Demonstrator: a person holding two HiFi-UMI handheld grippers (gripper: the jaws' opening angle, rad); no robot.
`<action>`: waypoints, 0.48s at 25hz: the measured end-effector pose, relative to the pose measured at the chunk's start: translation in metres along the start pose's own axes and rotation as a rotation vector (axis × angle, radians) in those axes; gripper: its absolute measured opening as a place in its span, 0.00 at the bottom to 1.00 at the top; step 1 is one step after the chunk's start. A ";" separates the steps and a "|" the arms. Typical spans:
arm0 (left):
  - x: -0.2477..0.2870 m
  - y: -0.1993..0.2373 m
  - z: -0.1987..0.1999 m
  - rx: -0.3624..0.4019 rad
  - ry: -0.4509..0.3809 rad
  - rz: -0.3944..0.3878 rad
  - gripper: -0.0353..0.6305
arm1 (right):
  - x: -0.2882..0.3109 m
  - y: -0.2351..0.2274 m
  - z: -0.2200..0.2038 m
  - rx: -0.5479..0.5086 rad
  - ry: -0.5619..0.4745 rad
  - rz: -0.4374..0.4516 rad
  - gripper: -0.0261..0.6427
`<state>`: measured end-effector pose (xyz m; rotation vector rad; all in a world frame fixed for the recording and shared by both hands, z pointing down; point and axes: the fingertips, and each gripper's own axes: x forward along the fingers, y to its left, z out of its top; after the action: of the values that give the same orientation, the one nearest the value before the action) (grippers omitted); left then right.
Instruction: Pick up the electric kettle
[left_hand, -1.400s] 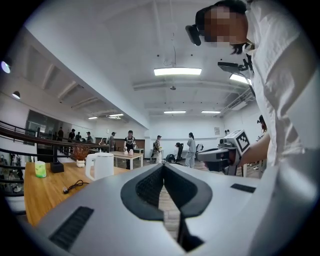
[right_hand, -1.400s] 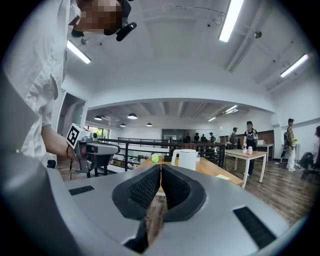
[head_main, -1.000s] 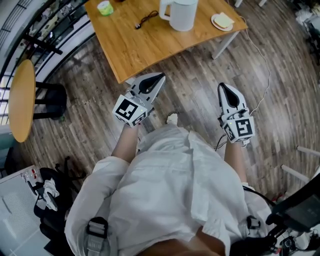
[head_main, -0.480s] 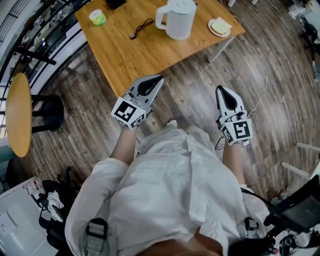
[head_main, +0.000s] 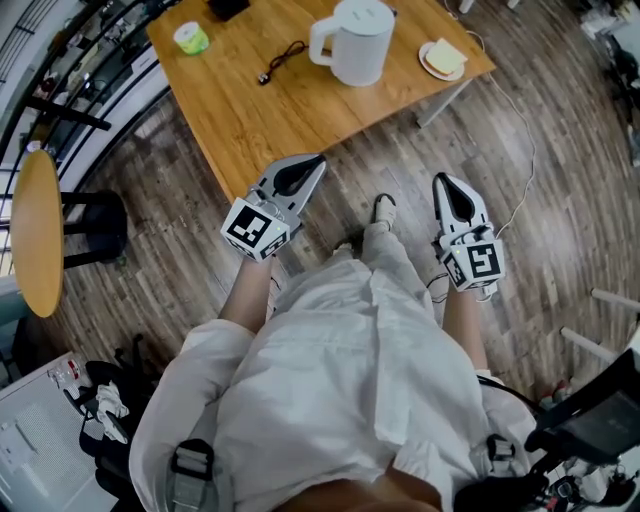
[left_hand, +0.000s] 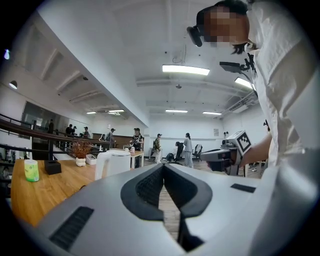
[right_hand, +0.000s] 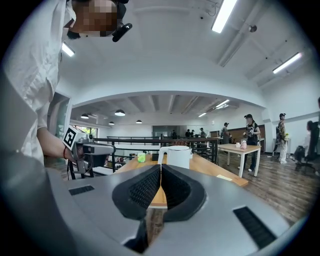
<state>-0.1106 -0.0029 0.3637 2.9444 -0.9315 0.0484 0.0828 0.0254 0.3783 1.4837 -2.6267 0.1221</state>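
Observation:
A white electric kettle (head_main: 354, 42) with a side handle stands upright on the wooden table (head_main: 270, 110), well ahead of both grippers. It also shows as the kettle (left_hand: 114, 164) in the left gripper view and the kettle (right_hand: 175, 156) in the right gripper view. My left gripper (head_main: 318, 160) hovers just off the table's near edge, jaws shut and empty. My right gripper (head_main: 441, 180) is held over the wood floor to the right of it, also shut with nothing between its fingers. Both point level toward the table.
On the table lie a green cup (head_main: 191, 38), a black cable (head_main: 282, 58), a dark box (head_main: 229, 8) and a small plate with food (head_main: 444, 60). A round stool (head_main: 38, 230) stands at the left. A white cord (head_main: 520, 140) trails over the floor. People stand far across the room.
The person has stepped toward the table, one foot now forward between the grippers. The table and kettle sit lower and nearer in the head view; both grippers stay shut.

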 end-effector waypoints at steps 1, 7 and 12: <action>0.002 0.003 0.000 -0.001 -0.001 0.004 0.06 | 0.005 -0.003 0.001 -0.001 0.000 0.005 0.06; 0.018 0.021 -0.003 -0.012 0.010 0.032 0.06 | 0.029 -0.019 0.004 -0.007 0.002 0.046 0.06; 0.039 0.041 -0.009 -0.030 0.019 0.067 0.06 | 0.049 -0.041 -0.003 0.000 0.022 0.091 0.06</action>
<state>-0.1026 -0.0579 0.3765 2.8800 -1.0191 0.0640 0.0934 -0.0369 0.3885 1.3556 -2.6770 0.1460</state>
